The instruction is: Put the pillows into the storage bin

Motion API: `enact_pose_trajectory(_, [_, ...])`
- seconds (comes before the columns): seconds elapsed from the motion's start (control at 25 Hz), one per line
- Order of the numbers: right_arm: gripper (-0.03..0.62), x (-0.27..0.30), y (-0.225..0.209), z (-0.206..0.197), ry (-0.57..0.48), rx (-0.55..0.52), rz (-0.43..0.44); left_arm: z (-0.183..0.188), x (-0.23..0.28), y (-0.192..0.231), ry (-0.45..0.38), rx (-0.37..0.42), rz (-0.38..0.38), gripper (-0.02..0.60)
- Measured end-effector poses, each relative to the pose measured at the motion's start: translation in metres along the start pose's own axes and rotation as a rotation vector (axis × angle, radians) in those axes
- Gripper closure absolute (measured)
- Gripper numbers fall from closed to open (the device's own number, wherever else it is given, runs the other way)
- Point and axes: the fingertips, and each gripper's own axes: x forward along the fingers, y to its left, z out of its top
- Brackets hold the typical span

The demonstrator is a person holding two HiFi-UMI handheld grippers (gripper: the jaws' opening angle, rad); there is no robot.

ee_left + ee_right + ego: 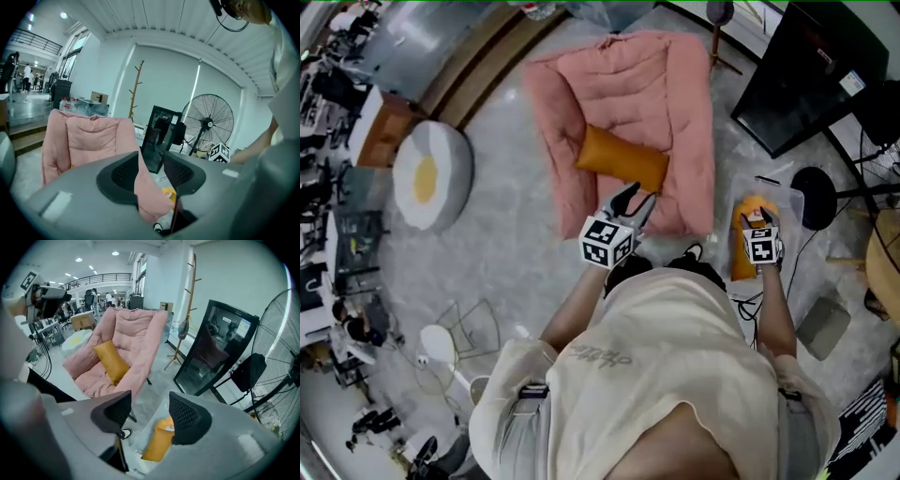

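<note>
An orange pillow (622, 158) lies on the seat of a pink lounge chair (628, 84); in the right gripper view that pillow (111, 362) rests on the chair (129, 333). A second orange pillow (742, 251) lies in a clear storage bin (789, 197) on the floor to the right. My left gripper (630, 201) hovers open just in front of the chair's front edge, below the first pillow. In its own view my left gripper (151, 161) holds nothing, with the chair (89, 136) behind. My right gripper (759, 219) stands open above the binned pillow (158, 441), pads apart and empty.
A round egg-patterned floor cushion (431, 173) lies far left. A black framed screen (802, 75) and a floor fan (206, 123) stand to the right, with a wooden coat rack (136, 86) behind the chair. Cables trail on the floor by the bin.
</note>
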Motion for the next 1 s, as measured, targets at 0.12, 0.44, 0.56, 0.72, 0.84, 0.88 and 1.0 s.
enact_pose_trajectory(0.12, [0.338,-0.001,0.023,0.021,0.005,-0.026,0.011,0.003,-0.025,0.029,-0.020,0.007,0.037,0.407])
enact_pose_trajectory(0.44, [0.335,0.007,0.106,0.098,-0.062,-0.120,0.055,-0.008,-0.096,0.103,-0.056,-0.033,0.122,0.408])
enact_pose_trajectory(0.56, [0.335,0.015,0.143,0.125,-0.088,-0.142,0.078,-0.016,-0.122,0.128,-0.060,-0.047,0.146,0.408])
enact_pose_trajectory(0.72, [0.335,0.027,0.189,0.146,-0.081,-0.174,0.124,-0.025,-0.152,0.158,-0.066,-0.065,0.179,0.408])
enact_pose_trajectory(0.84, [0.332,0.034,0.217,0.154,-0.065,-0.220,0.154,-0.032,-0.172,0.179,-0.078,-0.085,0.216,0.408])
enact_pose_trajectory(0.88, [0.333,0.036,0.224,0.156,-0.058,-0.239,0.164,-0.035,-0.178,0.184,-0.083,-0.096,0.230,0.408])
enact_pose_trajectory(1.0, [0.329,0.043,0.239,0.165,-0.037,-0.288,0.194,-0.042,-0.197,0.198,-0.100,-0.136,0.280,0.408])
